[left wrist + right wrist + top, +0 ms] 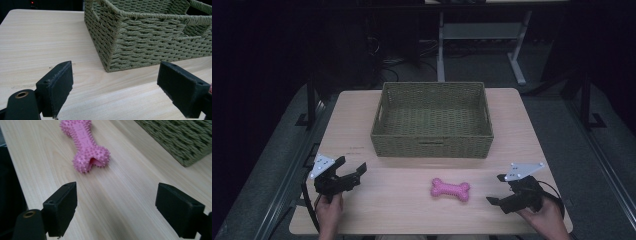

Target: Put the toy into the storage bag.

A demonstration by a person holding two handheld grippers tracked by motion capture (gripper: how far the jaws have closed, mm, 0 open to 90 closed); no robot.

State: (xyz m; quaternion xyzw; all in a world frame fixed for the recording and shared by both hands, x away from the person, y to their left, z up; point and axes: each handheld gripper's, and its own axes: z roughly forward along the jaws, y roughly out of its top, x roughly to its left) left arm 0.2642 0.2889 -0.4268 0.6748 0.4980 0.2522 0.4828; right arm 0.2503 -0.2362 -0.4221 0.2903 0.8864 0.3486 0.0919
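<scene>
A pink bone point(450, 189) is left lying on the tabletop point(402, 210) before a basket point(432, 145), between two wide-open, empty claws, the right claw point(495, 188) aimed at it for pickup.

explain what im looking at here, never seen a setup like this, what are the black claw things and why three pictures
A person sits at a wooden table holding a two-jaw hand tool in each hand: the left gripper and the right gripper. One picture looks down from above; the other two come from cameras riding on each gripper, looking along its black jaws. On the table stand a woven green basket and, nearer the person, a spiky pink bone toy. Both grippers are open and hold nothing; the right one points at the toy.
</scene>
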